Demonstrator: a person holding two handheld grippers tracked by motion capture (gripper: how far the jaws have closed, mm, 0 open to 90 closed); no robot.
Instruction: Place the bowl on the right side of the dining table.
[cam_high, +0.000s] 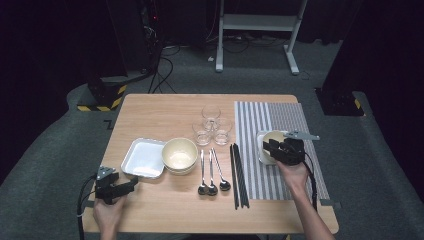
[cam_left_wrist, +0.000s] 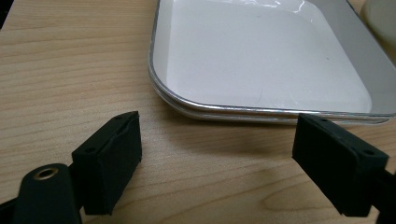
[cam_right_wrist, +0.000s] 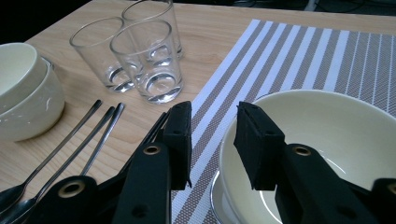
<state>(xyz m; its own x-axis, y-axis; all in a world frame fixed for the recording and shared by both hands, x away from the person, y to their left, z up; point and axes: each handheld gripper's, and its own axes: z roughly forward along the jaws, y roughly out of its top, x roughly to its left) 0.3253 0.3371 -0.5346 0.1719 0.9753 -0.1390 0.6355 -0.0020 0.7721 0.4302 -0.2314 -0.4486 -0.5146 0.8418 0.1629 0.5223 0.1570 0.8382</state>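
Both our forearms enter from the near table edge. Left gripper (cam_high: 131, 184) sits at the near left corner of the wooden table (cam_high: 160, 112), jaws spread wide, nothing between the pads (cam_left_wrist: 112, 161); in the left gripper view they point at the rim of the white square tray (cam_left_wrist: 261, 60) but stay just short of it.

Right gripper (cam_high: 269, 145) is over the striped placemat (cam_high: 280, 117) on the right. Its jaws straddle the near rim of a cream bowl (cam_right_wrist: 327, 135): one pad outside the wall, one inside. We can't tell from the right gripper view whether the pads actually press on the rim; a gap between the jaws is visible above the edge. That bowl sits on a white square plate (cam_high: 261, 150), edge visible under it.

Count on the table:
- bowls: 3 total. One on the placemat, two stacked cream bowls (cam_high: 179, 155) centre-left, just right of the tray.
- glasses (cam_high: 212, 125): 3, clear, clustered and touching, beyond the spoons.
- spoons (cam_high: 211, 172): 3, steel, side by side, bowls of the spoons toward us.
- black chopsticks (cam_high: 238, 175): we make out two pairs, lying along the placemat's left edge.
- square trays or plates: 2, one left, one under the right bowl.
- placemats: 1.
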